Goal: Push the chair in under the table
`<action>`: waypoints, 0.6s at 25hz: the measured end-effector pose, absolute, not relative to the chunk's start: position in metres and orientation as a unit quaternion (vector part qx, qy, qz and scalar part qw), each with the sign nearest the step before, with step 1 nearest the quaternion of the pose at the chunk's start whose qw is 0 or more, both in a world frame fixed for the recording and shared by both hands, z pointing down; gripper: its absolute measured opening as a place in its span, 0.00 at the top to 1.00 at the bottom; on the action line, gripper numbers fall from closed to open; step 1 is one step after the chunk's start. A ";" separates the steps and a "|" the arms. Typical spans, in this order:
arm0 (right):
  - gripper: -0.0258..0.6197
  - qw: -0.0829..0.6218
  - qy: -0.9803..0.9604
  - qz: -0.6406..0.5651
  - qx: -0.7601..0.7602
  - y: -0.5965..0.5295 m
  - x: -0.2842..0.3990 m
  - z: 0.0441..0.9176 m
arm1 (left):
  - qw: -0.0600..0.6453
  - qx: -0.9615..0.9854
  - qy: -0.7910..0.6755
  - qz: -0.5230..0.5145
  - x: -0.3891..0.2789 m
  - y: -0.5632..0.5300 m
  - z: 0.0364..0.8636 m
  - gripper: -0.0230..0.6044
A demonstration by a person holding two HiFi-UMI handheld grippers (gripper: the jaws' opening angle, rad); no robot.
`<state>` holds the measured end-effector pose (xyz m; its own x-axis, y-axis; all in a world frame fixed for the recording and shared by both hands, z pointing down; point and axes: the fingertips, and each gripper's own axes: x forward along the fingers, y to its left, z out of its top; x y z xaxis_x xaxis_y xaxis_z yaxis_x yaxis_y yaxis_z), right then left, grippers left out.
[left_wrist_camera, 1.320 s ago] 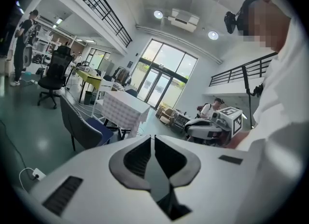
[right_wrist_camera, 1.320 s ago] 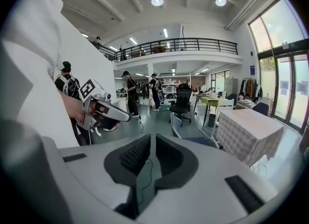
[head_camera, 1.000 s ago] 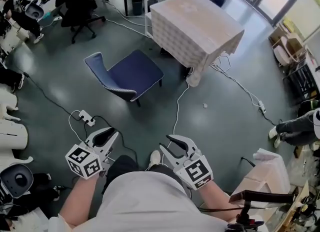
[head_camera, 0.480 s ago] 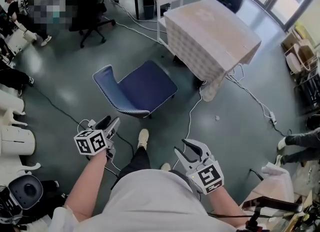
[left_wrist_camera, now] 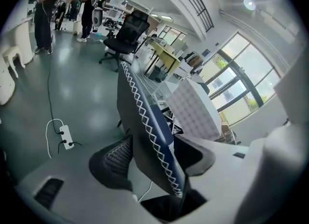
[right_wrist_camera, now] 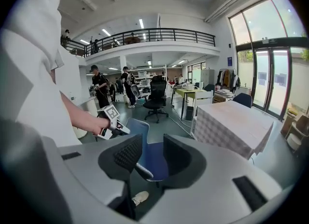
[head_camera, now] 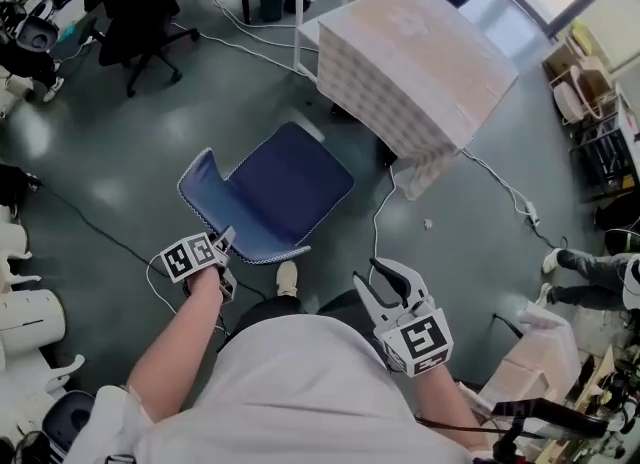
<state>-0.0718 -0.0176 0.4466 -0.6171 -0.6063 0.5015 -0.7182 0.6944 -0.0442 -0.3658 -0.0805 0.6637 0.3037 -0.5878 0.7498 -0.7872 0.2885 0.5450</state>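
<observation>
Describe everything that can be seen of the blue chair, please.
The chair has a dark blue seat and a curved backrest, cloth as it looks, edged with a white zigzag seam. It stands upright on the grey floor, near the table but not under it, with the seat turned toward the table. Its legs are mostly hidden. The backrest's edge stands between the left tongs, which are opening.
</observation>
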 end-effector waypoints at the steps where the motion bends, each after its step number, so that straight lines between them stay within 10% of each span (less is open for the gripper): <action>1: 0.75 0.232 -0.890 0.122 0.374 -0.023 -0.078 0.445 | 0.563 0.585 -0.576 0.095 -0.366 -0.083 0.672 0.53; 15: 0.75 0.251 -0.880 0.155 0.372 -0.074 -0.085 0.469 | 0.621 0.540 -0.562 0.084 -0.359 -0.118 0.698 0.75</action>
<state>-0.0846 -0.0745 0.4686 -0.5973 -0.5772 0.5568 -0.7327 0.6751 -0.0862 -0.3587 -0.1182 0.6977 0.3535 -0.5033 0.7885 -0.7115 0.4025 0.5759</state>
